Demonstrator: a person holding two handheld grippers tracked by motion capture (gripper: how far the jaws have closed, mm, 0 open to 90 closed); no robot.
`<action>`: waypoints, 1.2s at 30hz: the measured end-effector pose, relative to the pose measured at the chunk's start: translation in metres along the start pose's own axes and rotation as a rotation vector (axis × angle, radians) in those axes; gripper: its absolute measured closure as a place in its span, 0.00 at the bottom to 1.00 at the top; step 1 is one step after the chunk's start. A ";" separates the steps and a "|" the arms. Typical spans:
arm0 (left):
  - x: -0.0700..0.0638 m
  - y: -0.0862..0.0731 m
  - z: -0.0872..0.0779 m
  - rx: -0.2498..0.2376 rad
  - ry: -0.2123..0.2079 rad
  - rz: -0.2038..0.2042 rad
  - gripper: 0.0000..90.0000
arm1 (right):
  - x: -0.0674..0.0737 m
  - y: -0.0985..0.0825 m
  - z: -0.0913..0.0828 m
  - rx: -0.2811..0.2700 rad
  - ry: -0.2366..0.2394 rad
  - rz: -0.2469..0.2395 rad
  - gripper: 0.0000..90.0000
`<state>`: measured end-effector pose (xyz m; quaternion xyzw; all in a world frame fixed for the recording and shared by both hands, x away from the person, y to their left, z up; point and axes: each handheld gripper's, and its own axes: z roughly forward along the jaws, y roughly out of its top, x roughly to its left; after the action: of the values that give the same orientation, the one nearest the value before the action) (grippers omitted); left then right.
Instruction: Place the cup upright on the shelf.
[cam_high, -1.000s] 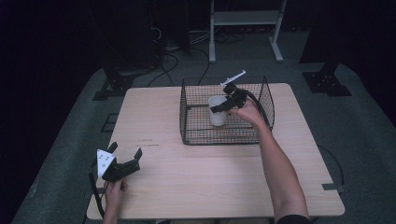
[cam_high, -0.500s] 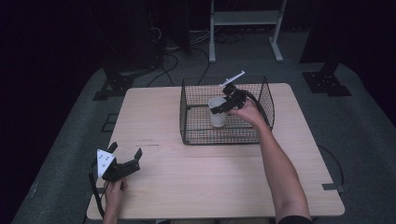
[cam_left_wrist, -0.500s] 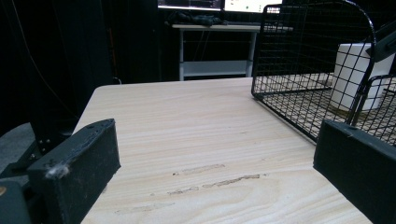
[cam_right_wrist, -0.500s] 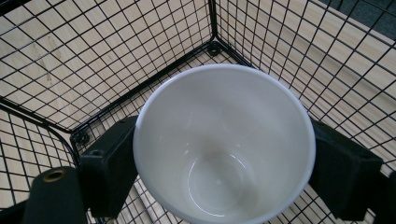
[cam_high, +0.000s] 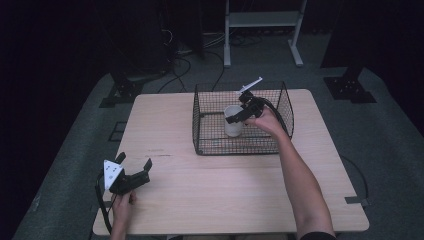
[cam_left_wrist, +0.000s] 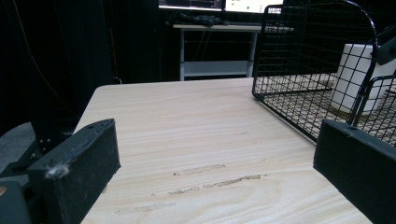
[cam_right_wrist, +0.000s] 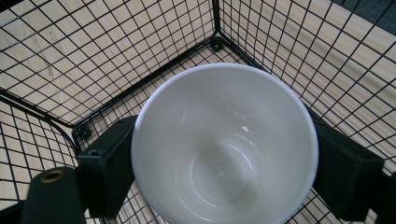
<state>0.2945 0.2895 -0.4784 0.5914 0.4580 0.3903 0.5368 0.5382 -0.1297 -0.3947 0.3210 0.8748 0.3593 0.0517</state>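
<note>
Where the right gripper (cam_high: 236, 117) hangs: inside the wire basket (cam_high: 240, 146), near its middle, pointing down over the cup (cam_right_wrist: 224, 154).
Right gripper jaws: blunt, matte black blocks that have just been opening; released to a narrow gap, one on each side of the cup and close to its wall. Whether the pads still touch it cannot be told.
Cup: smooth, glossy white, round, upright on the basket floor.
Basket: black square-mesh wire with rounded corners, standing on the pale wood-grain counter (cam_high: 225, 195).
Left gripper (cam_high: 134, 161): well apart from the basket, towards the person's side and its left, low over the counter, jaws spread wide with nothing between them.
In the way: basket walls ring the cup.
</note>
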 end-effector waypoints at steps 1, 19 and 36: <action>0.000 0.000 0.000 0.000 0.000 -0.001 0.00 | 0.000 0.000 0.000 0.000 0.000 -0.003 0.18; 0.000 0.000 0.000 0.001 -0.002 0.005 0.00 | 0.001 0.002 -0.028 -0.116 -0.003 0.018 0.15; -0.001 0.000 0.000 0.003 0.000 0.011 0.00 | 0.005 -0.008 -0.064 -0.190 0.015 0.037 0.14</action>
<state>0.2941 0.2885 -0.4783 0.5947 0.4552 0.3926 0.5338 0.5095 -0.1692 -0.3516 0.3282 0.8309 0.4440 0.0688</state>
